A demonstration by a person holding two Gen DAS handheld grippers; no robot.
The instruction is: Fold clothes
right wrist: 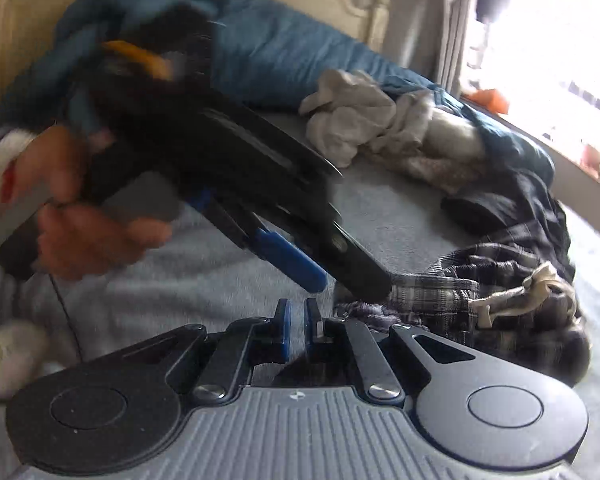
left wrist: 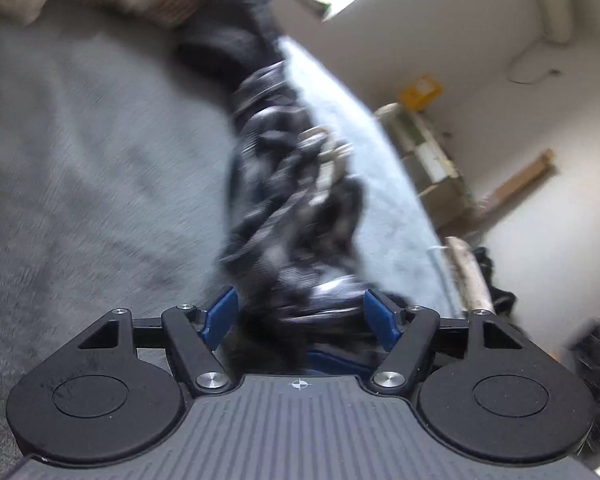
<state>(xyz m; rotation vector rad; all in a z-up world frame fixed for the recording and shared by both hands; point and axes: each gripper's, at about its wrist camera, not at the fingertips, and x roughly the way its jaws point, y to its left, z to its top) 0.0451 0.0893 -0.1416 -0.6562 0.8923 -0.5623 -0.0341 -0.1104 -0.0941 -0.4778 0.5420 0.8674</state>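
A dark plaid garment (left wrist: 292,200) with a beige drawstring (right wrist: 539,284) lies bunched on the grey bed cover (left wrist: 80,160). In the left wrist view it runs as a blurred rope from the top of the frame down between my left gripper's (left wrist: 300,300) blue fingers (left wrist: 222,312). They stand wide, and the blur hides any firm press on the cloth. The right wrist view shows this left gripper (right wrist: 347,284) in a person's hand (right wrist: 80,232), its tips at the edge of the plaid garment (right wrist: 479,288). My right gripper (right wrist: 297,308) is shut with nothing between its pads, beside that garment.
A blue duvet (right wrist: 280,40) is heaped along the headboard. Crumpled beige clothes (right wrist: 359,120) and a dark garment (right wrist: 499,200) lie beyond the plaid one. A bright window is at the right. Shelves (left wrist: 431,152) stand by the wall past the bed's edge.
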